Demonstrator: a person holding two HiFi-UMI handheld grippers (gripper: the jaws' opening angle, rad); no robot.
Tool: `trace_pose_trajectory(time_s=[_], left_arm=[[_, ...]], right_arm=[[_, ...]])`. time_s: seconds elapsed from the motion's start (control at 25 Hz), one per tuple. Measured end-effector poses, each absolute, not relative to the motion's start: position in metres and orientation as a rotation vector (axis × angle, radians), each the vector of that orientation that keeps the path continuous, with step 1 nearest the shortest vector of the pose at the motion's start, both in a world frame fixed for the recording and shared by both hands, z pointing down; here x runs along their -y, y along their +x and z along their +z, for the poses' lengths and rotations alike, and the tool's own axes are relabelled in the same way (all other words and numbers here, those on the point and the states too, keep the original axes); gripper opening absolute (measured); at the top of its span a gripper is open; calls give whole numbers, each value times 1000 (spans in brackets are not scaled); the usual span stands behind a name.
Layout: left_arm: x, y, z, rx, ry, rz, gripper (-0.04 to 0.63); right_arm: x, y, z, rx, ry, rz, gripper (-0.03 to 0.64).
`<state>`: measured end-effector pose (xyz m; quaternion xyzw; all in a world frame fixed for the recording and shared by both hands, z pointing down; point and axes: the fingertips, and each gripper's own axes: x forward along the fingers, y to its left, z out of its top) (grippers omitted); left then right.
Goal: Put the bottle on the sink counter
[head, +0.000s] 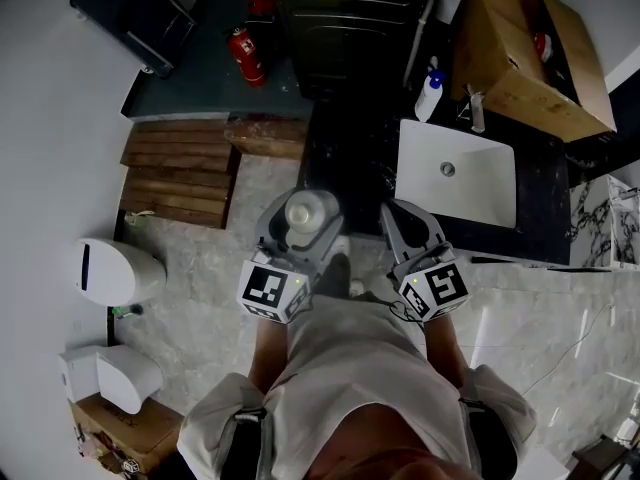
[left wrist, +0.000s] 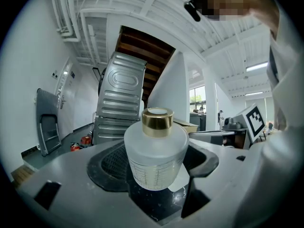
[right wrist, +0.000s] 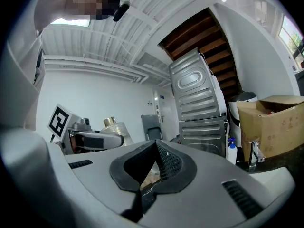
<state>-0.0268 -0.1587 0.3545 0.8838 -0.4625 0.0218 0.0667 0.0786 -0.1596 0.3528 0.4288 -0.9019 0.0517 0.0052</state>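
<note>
- Closest in: the left gripper [head: 300, 226] is pinching the frosted bottle [left wrist: 156, 156] around its body. The gold cap points up and the bottle sits upright. It's in the air, short of the sink [head: 490, 198] and off to its left, not over the dark surface [head: 350, 168] yet.
- The right gripper [right wrist: 153, 165] is next to it, right at the near edge of the sink. Its pads are pressed together with nothing between them, so it's just along for the ride.
- My take on doing this bit well: keep the squeeze steady and the bottle level, since frosted glass looks slippery. Carry it forward to the bare dark patch left of the sink, not over the basin.
- Lower it till the base sits flat, and only then let the jaws spread. Pull straight back so a pad doesn't clip it.
- Further out, past the far side of the sink, there's a spray bottle [head: 430, 93], the tap [head: 476, 108] and a cardboard box [head: 530, 53]. That end's crowded, so I'd stay clear of it.
</note>
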Motion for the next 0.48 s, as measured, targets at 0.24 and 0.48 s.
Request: trace_pose_trajectory(time_s=[0.24,0.48], left_arm=[[197,-26,360,1363,2680,65,330],[242,-29,367,1349,2686,86,330]], right_arm=[[195,79,358,2795,1375,166,-3],[236,77,361,2769,1403,171,-3]])
